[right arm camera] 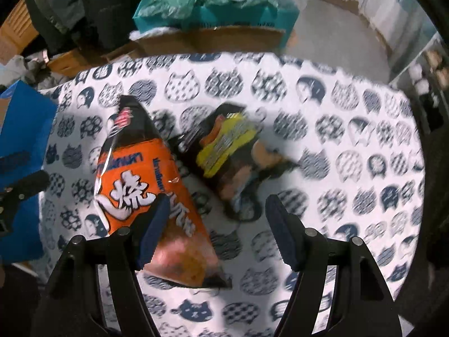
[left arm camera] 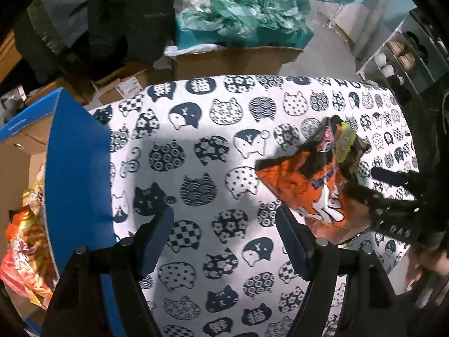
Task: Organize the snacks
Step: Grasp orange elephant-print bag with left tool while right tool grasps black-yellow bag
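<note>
Orange snack bag lies flat on the cat-print bench, w/ a dark yellow-label bag at its 2 o'clock. Both look light, puffy, crinkly & slippery, so pinch an edge. Right claw is spread, empty. Left claw is spread too. Blue box w/ snacks sits at 9 o'clock

The tabletop is covered by a white cloth printed with dark blue cat-head motifs. Behind its far edge stands an open brown cardboard carton. On top of that carton sits a teal box filled with crumpled green tissue paper. To the left of the teal box hangs a dark garment. At the far right stands a pale shelf unit holding small round items, too small to identify. Grey floor shows beyond the cartons.
</note>
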The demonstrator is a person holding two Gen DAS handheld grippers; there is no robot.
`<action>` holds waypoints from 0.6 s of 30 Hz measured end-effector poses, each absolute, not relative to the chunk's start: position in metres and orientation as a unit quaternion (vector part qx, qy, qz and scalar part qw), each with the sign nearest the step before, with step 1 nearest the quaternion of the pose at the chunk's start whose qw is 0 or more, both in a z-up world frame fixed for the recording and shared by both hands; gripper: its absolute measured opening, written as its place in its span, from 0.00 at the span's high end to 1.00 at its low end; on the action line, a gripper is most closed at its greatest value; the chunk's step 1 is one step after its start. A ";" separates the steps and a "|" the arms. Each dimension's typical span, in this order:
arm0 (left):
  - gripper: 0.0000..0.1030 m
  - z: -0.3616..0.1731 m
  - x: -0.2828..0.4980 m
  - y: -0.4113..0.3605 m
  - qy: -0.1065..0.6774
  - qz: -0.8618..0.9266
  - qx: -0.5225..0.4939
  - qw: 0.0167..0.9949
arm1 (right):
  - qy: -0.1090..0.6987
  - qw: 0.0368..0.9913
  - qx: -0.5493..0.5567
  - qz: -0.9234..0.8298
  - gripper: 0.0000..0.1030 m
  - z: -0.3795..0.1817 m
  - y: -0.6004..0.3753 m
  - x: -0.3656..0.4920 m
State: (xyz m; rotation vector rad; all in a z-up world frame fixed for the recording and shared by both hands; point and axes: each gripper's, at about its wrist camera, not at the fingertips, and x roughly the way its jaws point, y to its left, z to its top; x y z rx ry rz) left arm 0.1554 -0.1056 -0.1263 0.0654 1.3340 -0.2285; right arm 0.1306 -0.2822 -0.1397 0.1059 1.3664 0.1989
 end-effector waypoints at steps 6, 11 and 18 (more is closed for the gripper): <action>0.24 -0.126 0.147 -0.117 0.617 -0.115 0.043 0.777 | 0.631 0.762 0.102 0.102 0.31 -0.143 -0.279 0.125; 0.24 -0.132 0.142 -0.119 0.624 -0.115 0.046 0.771 | 0.636 0.747 0.150 0.118 0.31 -0.144 -0.279 0.123; 0.23 -0.135 0.146 -0.124 0.633 -0.117 0.014 0.765 | 0.625 0.768 0.102 0.094 0.30 -0.130 -0.295 0.129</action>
